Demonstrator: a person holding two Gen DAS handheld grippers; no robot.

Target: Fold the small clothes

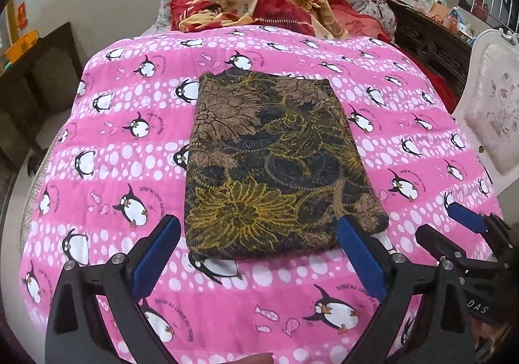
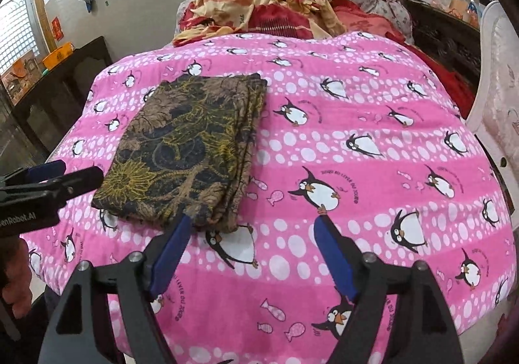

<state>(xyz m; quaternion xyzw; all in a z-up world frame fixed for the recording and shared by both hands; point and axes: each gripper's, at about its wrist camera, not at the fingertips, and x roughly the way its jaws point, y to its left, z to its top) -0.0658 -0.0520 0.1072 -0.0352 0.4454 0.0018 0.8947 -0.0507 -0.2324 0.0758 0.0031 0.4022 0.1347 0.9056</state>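
Note:
A brown, black and yellow floral cloth (image 1: 275, 153) lies folded into a neat rectangle on the pink penguin quilt (image 1: 129, 143). My left gripper (image 1: 258, 224) hovers open over its near edge, blue pads spread wider than the cloth's near end, nothing pinched. In the right wrist view the same cloth (image 2: 188, 143) lies left of centre on the quilt (image 2: 356, 137). My right gripper (image 2: 253, 223) is open just off the cloth's near right corner, its left pad close to the folded layers, not gripping them. The right gripper (image 1: 441, 221) also shows at the left view's right edge, and the left gripper (image 2: 78, 171) at far left.
Crumpled red and orange bedding (image 1: 259, 4) is piled at the head of the bed. A dark wooden cabinet (image 1: 39, 78) stands to the left. A white upholstered chair (image 1: 493, 117) and a dark carved sideboard (image 1: 428, 40) stand to the right.

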